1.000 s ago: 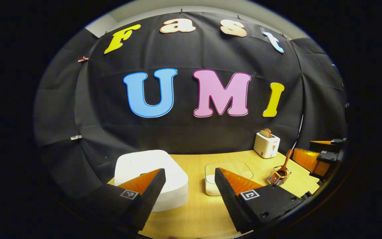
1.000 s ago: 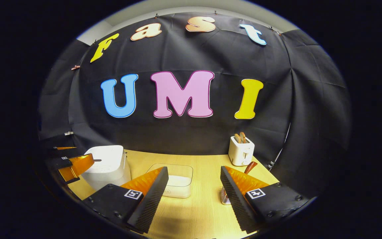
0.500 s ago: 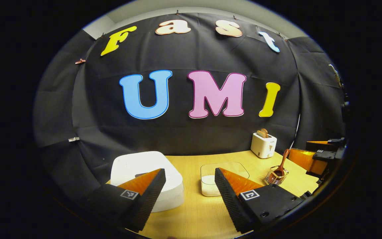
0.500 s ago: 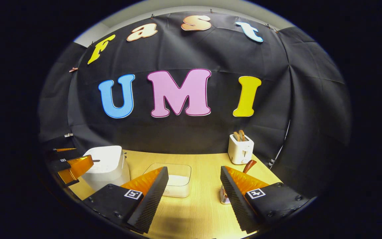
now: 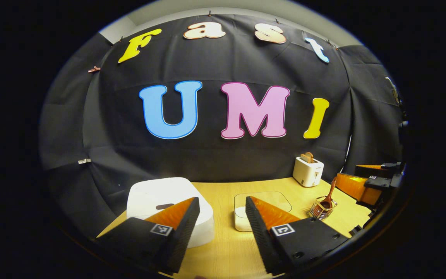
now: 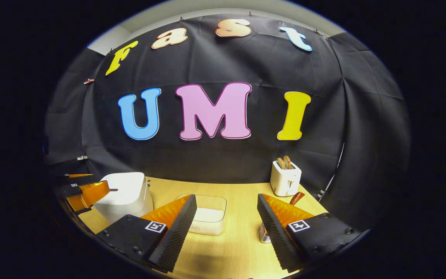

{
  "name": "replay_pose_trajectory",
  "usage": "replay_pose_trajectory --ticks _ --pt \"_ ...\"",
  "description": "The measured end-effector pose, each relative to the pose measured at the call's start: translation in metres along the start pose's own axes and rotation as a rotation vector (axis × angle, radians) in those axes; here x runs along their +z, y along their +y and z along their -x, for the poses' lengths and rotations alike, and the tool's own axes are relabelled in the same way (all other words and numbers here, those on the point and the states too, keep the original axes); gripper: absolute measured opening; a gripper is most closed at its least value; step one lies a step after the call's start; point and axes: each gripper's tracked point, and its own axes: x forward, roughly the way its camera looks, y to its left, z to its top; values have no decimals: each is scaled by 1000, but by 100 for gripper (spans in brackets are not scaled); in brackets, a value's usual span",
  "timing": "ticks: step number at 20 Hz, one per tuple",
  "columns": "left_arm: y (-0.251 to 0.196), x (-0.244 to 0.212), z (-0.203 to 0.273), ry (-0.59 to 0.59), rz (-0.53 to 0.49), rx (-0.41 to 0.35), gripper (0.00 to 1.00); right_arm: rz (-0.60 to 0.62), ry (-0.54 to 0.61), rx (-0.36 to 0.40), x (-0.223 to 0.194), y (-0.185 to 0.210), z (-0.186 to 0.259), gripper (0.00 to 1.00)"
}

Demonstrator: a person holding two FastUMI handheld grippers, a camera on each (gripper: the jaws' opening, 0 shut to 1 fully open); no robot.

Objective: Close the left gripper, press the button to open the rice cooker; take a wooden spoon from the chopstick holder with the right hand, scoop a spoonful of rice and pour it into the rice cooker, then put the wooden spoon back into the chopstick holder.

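While we look along the left gripper view, we see the left gripper (image 5: 222, 201) raised over the near part of the wooden table (image 5: 227, 252), its two fingers parted by a moderate gap and holding nothing. Just beyond the left finger sits the white rice cooker (image 5: 161, 193), lid down, with a small dark button on top. Between the fingers, a little farther off, we see the clear container of rice (image 5: 263, 197). To the right of it stands the wire chopstick holder (image 5: 321, 209) with the wooden spoon (image 5: 329, 193) leaning in it, handle up. A white toaster (image 5: 308, 172) stands at the far right against the wall. At the right edge we see the right gripper (image 5: 366, 182), well apart from the holder.

Turning to the right gripper view, we find the right gripper (image 6: 227, 205) wide apart and empty above the table (image 6: 227, 248). The container of rice (image 6: 209, 219) lies between its fingers, farther off. The chopstick holder (image 6: 263, 232) is partly hidden behind the right finger, the spoon (image 6: 296, 197) handle rising above it. The toaster (image 6: 285, 178) stands beyond. At far left we see the rice cooker (image 6: 128, 192), with the left gripper (image 6: 87, 190) just beside it.
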Motion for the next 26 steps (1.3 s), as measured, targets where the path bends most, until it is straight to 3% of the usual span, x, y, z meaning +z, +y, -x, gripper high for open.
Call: replay_pose_trajectory --ticks 3,6,7,13,18,26 --pt "-7 -4 -7 15 -6 -39 54 1 -2 7 0 3 -5 98" --pt "11 -1 -11 14 -18 21 12 5 -2 9 0 6 -9 98" --pt "14 -1 -13 15 -11 29 6 6 0 9 -1 6 -10 98" --pt "48 -12 -31 53 44 88 5 16 30 22 -10 15 -15 98" --pt "99 -32 -50 118 67 206 5 16 56 37 -20 20 -16 98" --pt "148 -73 -101 202 148 271 5 30 118 37 -41 22 -14 98"
